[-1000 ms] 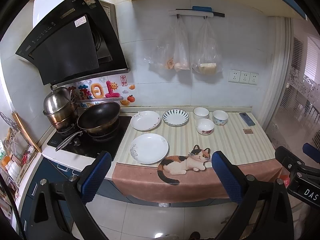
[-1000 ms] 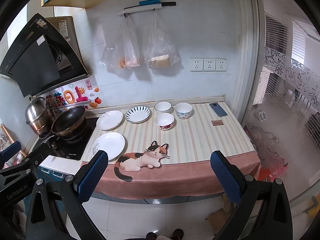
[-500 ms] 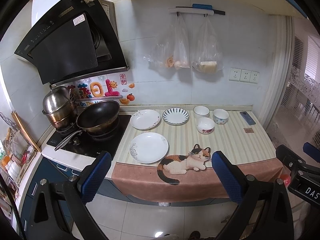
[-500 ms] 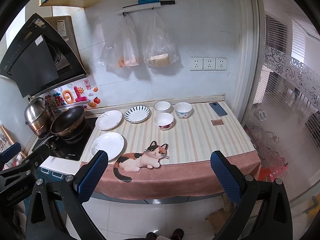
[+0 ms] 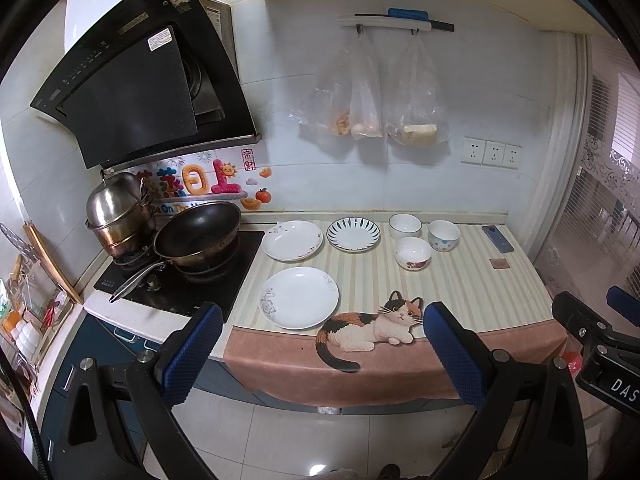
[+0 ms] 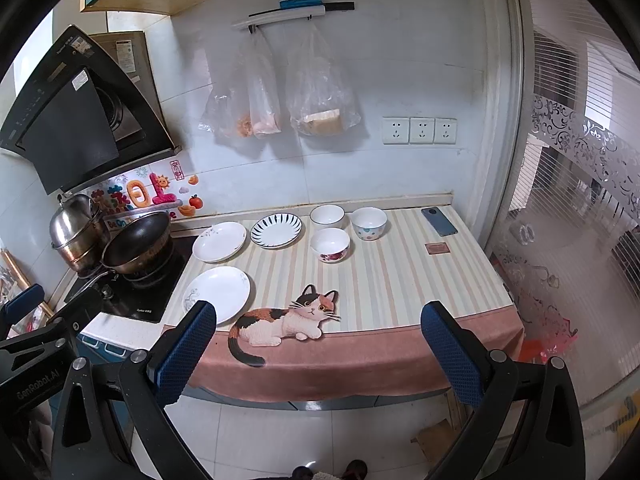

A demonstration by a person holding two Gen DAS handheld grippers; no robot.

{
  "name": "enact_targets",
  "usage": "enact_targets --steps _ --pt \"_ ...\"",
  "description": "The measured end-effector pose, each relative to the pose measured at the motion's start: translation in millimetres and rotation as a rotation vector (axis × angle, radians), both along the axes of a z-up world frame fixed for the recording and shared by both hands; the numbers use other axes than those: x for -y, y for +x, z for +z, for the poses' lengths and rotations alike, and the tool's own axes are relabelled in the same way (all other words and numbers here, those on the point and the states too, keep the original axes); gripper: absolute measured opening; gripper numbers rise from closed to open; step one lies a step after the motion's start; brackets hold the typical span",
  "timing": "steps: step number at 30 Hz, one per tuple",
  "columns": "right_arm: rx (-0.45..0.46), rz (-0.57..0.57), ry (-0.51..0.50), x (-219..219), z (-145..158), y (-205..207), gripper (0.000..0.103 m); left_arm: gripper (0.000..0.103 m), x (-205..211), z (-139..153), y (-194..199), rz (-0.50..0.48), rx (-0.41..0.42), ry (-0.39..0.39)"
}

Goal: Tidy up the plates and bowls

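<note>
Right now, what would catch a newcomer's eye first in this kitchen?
The calico cat picture on the striped counter cloth's front edge stands out. Behind it sit three white plates and three small bowls. At left, a black wok sits on the stove.

Striped counter (image 5: 460, 292): plates (image 5: 298, 297), bowls (image 5: 413, 253), phone (image 5: 497, 239).

White letters reading "DAS" (image 5: 624, 385) show on the black body of the right gripper at the edge of the left wrist view, cut off by the frame. In the right wrist view, raised lettering "GenRobot.AI" (image 6: 34, 387) stands on the black body of the left gripper. A wall sticker (image 5: 176, 207) behind the stove reads "Be On Th", the rest hidden by the wok (image 5: 198, 232), and a small red seal sticker (image 5: 248, 159) above it carries Chinese characters too small to read with certainty.
</note>
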State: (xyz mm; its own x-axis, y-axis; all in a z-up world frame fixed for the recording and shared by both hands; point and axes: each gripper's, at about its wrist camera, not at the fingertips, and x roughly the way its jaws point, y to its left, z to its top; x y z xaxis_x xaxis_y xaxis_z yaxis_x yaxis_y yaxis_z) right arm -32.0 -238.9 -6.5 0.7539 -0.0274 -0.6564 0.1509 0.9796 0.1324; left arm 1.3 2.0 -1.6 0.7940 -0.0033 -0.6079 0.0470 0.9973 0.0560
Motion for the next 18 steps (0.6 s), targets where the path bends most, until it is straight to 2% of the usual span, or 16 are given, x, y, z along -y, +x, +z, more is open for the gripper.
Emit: enact_targets --steps 18 --pt "0.001 0.001 0.002 -3.0 0.9 2.8 0.103 0.103 -0.3 -0.4 1.2 0.002 0.001 0.002"
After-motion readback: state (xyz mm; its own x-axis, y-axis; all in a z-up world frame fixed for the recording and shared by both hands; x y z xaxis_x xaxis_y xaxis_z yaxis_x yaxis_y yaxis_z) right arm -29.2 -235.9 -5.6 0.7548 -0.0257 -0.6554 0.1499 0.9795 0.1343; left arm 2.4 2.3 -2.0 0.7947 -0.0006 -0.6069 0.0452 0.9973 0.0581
